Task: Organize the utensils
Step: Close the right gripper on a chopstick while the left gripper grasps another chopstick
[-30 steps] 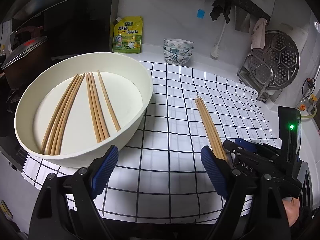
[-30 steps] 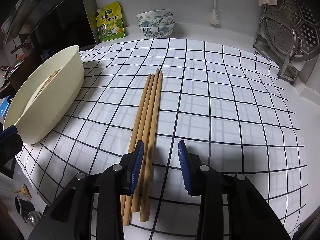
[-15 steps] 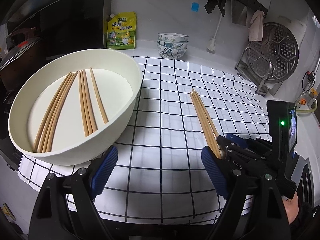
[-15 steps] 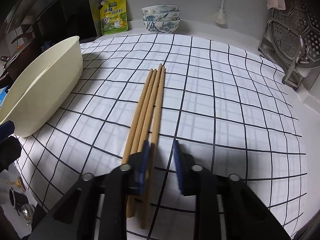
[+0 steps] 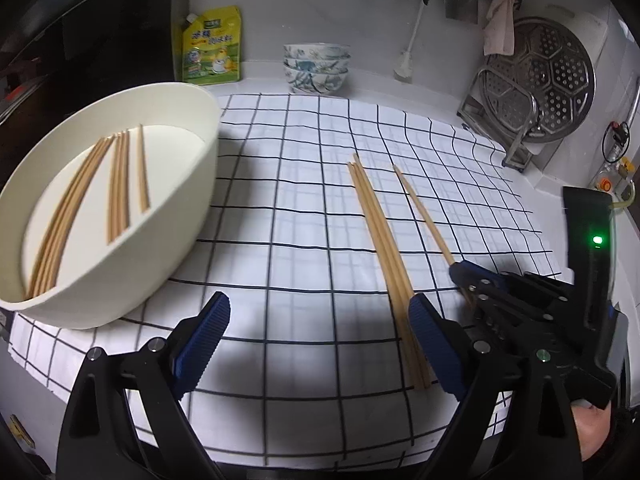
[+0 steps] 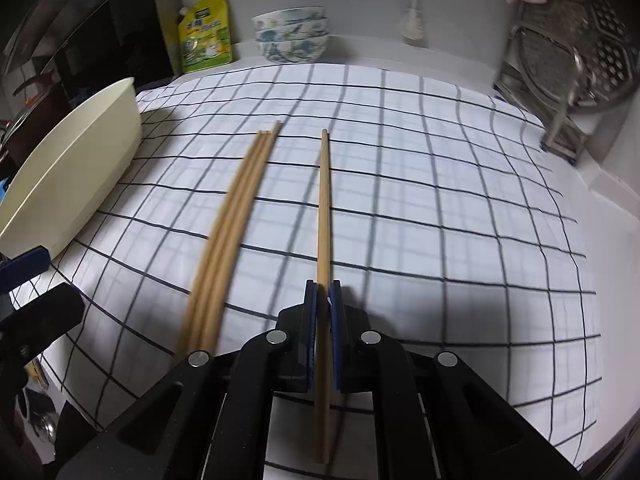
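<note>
Now right gripper (image 6: 323,300): clenched on one long wooden chopstick (image 6: 323,208).
Left gripper (image 5: 320,340): released, three wooden chopsticks (image 5: 380,240) just inside its right jaw.

We look forward low over the cloth (image 5: 304,208) from both wrists, the left farther left, sharing chopsticks (image 6: 232,216) and bowls (image 5: 316,68).

White wall (image 5: 304,4), pale counter (image 5: 372,86) — checked cloth (image 5: 320,216) across it.
</note>
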`<state>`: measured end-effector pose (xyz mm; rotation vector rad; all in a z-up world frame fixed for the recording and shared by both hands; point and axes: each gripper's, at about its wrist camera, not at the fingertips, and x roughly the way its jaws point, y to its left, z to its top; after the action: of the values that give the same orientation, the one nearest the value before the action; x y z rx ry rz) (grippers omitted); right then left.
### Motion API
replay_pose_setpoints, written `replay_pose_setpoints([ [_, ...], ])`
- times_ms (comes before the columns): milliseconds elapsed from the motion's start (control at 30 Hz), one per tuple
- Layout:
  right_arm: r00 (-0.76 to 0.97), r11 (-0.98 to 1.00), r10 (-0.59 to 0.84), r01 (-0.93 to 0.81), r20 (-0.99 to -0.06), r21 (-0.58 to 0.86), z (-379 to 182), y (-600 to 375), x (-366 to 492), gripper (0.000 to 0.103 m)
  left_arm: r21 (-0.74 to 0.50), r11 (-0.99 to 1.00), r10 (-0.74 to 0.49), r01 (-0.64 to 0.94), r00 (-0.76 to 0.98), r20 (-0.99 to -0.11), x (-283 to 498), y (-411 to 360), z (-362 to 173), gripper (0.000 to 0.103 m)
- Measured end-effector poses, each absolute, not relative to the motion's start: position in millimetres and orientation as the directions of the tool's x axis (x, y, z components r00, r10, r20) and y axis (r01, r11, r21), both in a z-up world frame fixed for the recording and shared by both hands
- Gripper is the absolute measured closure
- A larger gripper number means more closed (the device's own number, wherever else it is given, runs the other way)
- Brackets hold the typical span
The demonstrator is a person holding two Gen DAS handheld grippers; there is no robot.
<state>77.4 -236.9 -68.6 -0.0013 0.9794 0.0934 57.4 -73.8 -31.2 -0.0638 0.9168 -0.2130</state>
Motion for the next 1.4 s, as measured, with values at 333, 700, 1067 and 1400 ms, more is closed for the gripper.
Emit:
replay_pose_setpoints([
  [333, 0.558, 0.995, 0.103, -0.044, -0.823, 0.094, -66, -264, 69, 0.096, -0.126, 0.984, -0.176, 0.129, 0.542, -0.822, 91, -95, -65, 0.014],
  [700, 0.552, 0.997, 0.083, -0.045, -0.83, 0.069, -66, -259, 88, 0.088, -0.055, 0.992, -0.11, 0.117, 0.552, -0.826, 108, -109, -73, 0.014],
  [1067, 0.567, 0.998, 0.05, -0.062, -0.822, 0.019, -70, -257, 83, 0.08, 0.002, 0.993, -0.061, 0.114, 0.549, -0.834, 113, -111, -76, 0.014],
  [1400, 0.579, 0.993, 0.042, -0.111, -0.814, -0.028, -70, -246, 77, 0.095, -0.016, 0.989, -0.098, 0.149, 0.559, -0.823, 109, -121, -69, 0.073],
])
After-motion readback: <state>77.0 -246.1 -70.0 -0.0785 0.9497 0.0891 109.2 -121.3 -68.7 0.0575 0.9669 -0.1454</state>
